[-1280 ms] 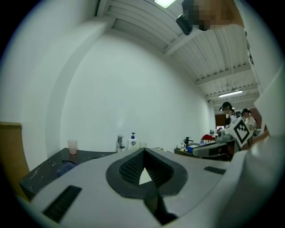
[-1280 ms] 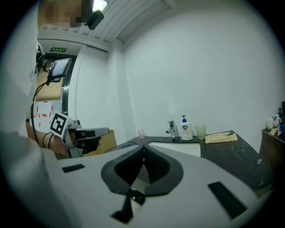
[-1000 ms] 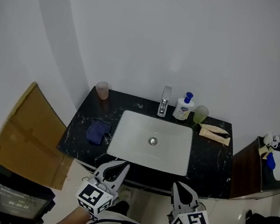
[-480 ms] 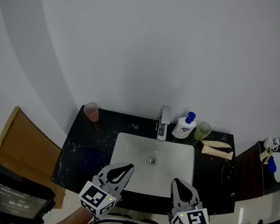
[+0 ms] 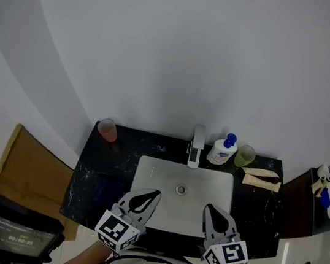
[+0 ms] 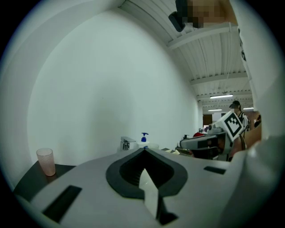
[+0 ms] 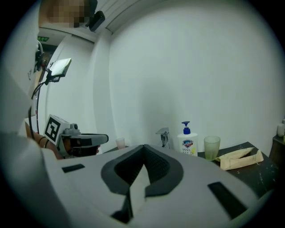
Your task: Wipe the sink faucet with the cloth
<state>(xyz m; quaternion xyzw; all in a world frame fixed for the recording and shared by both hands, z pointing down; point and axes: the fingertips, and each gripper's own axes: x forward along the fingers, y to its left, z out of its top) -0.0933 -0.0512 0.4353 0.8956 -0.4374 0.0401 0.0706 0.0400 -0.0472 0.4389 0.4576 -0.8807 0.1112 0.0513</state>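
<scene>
The chrome faucet [image 5: 197, 146] stands upright behind the white sink basin [image 5: 207, 181], and it also shows as the faucet [image 6: 127, 143] and the faucet [image 7: 164, 136] in the two gripper views. A dark blue cloth [image 5: 106, 187] lies dimly on the black counter left of the basin. My left gripper [image 5: 154, 193] is shut and empty, its tip over the basin's front left rim, just right of the cloth. My right gripper [image 5: 208, 208] is also shut and empty, over the front right rim. Both point roughly level at the back wall.
A soap pump bottle [image 5: 222, 150], a green cup [image 5: 245, 155] and a tan packet [image 5: 262, 178] sit right of the faucet. A pink cup [image 5: 108, 130] stands at the counter's back left. Cardboard [image 5: 28, 175] leans at the left, and a dark cabinet [image 5: 302, 206] adjoins the right.
Both grippers have come forward from in front of the counter's edge to over the basin's front rim. The sink sits nearer in view. The jaws stayed shut.
</scene>
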